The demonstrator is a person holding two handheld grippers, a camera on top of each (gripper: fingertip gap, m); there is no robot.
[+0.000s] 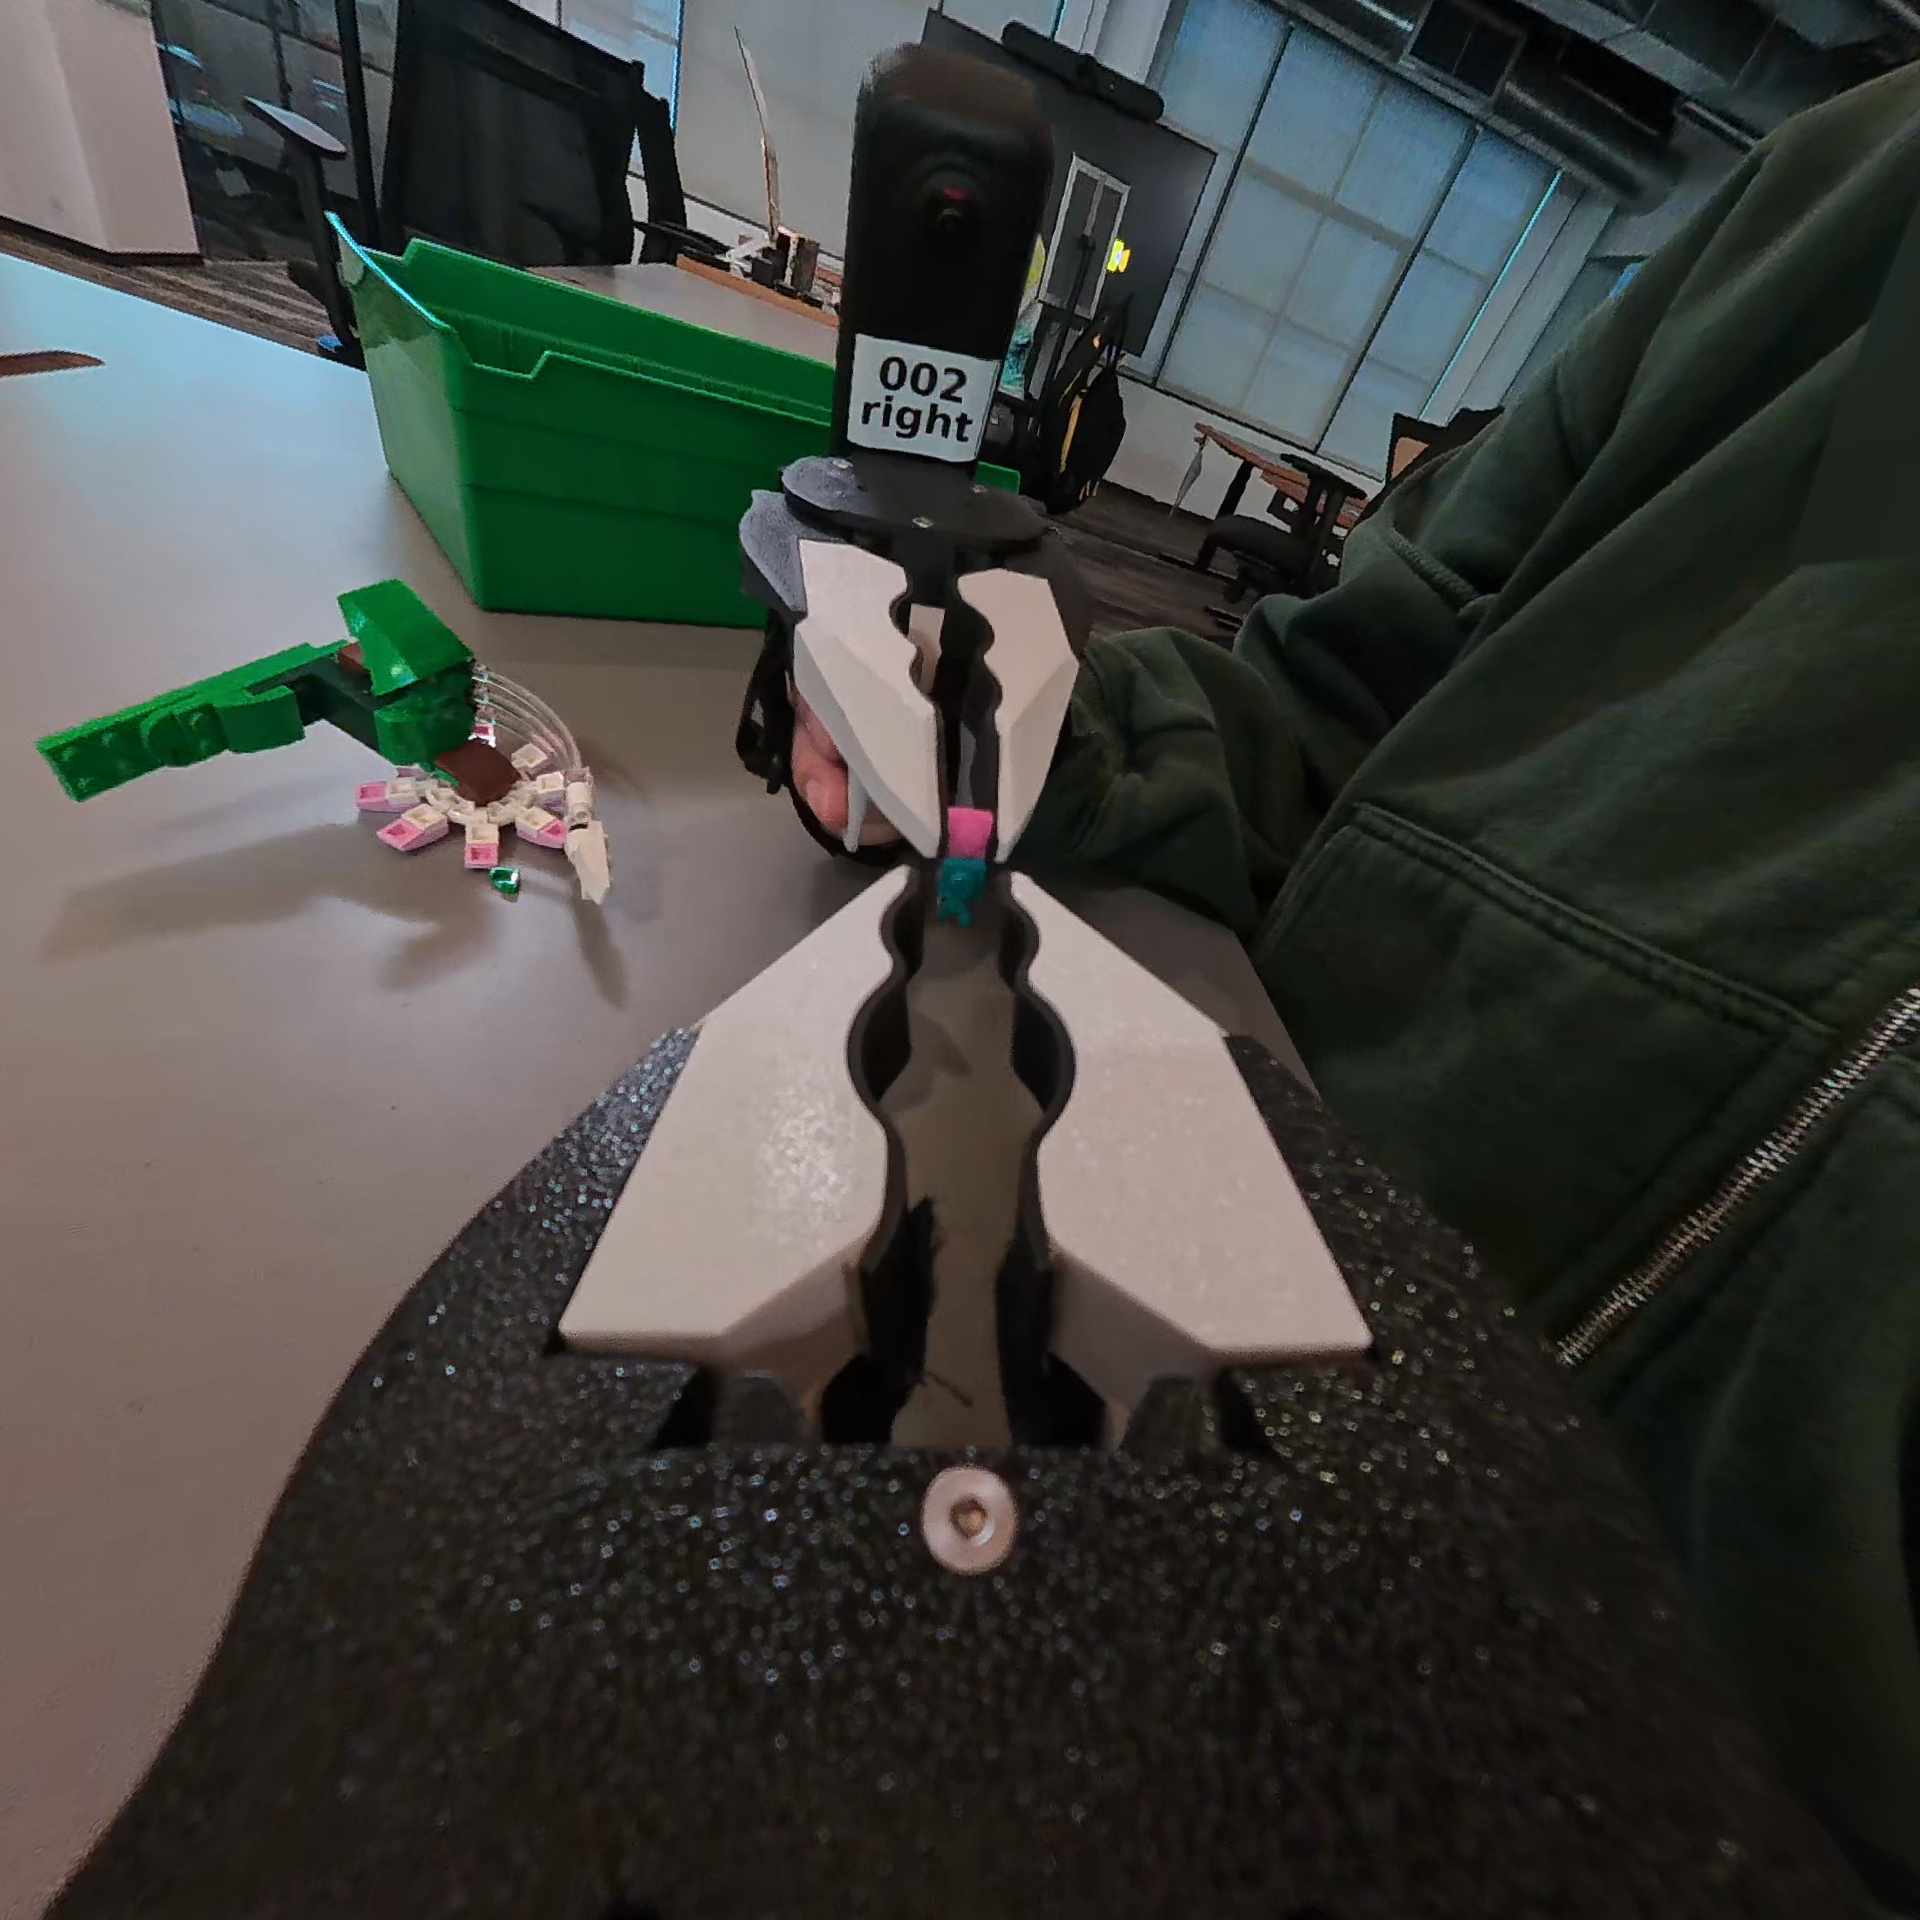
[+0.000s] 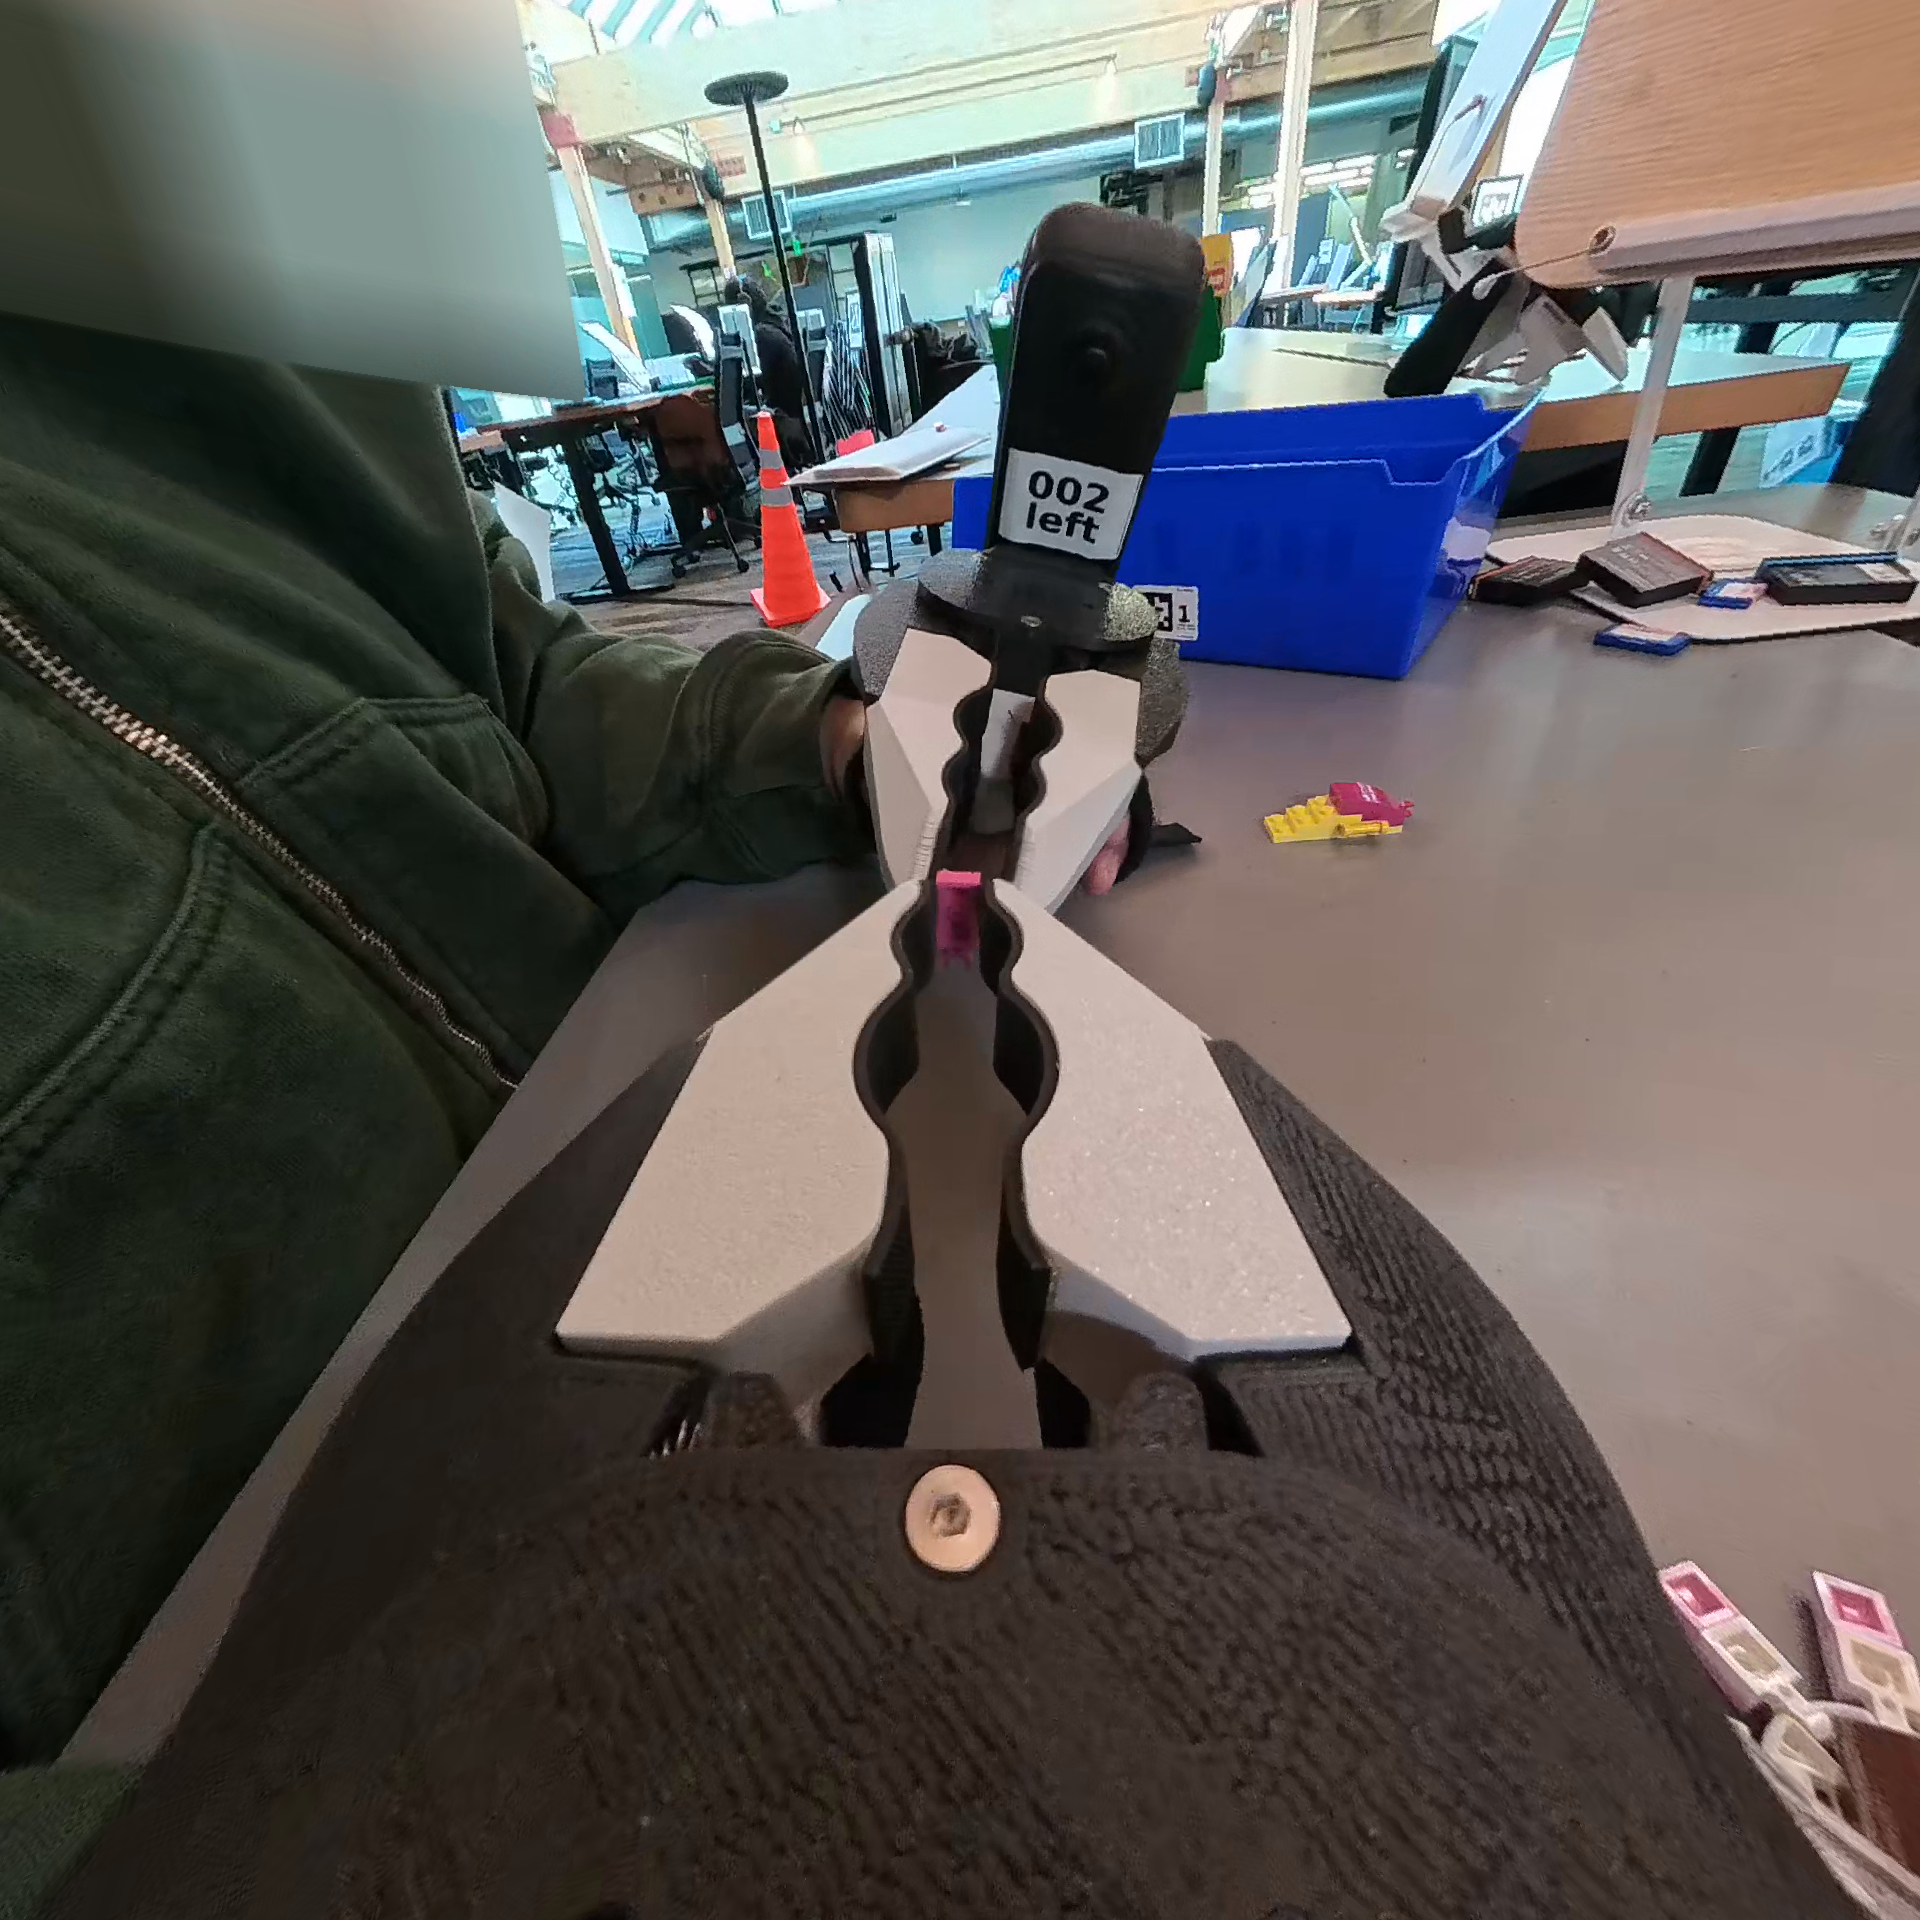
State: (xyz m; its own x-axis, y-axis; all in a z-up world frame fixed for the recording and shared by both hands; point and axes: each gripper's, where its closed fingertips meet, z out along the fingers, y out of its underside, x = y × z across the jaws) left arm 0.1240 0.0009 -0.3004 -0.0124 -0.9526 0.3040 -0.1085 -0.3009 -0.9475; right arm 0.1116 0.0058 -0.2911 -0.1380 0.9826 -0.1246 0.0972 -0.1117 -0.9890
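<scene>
In the left wrist view my left gripper (image 1: 958, 883) is shut on a small teal brick piece (image 1: 954, 900), held above the grey table (image 1: 260, 1039). My right gripper (image 1: 964, 836) faces it tip to tip and is shut on a small pink brick piece (image 1: 971, 828). The pink piece touches the top of the teal one. In the right wrist view my right gripper (image 2: 954, 902) holds the pink piece (image 2: 956, 923), and my left gripper (image 2: 964, 857) meets it from the far side. The teal piece is hidden there.
A green brick model (image 1: 312, 696) with pink-white flower pieces (image 1: 478, 816) lies left, with a green bin (image 1: 582, 468) behind it. A yellow and magenta brick cluster (image 2: 1340, 816), a blue bin (image 2: 1299, 540) and dark flat boxes (image 2: 1642, 571) are on the table. A person's green sleeve (image 1: 1558, 727) lines the table edge. My left and right fingertips are right by each other. Both grippers' tips are roughly 20 cm from the green brick model (image 1: 312, 696).
</scene>
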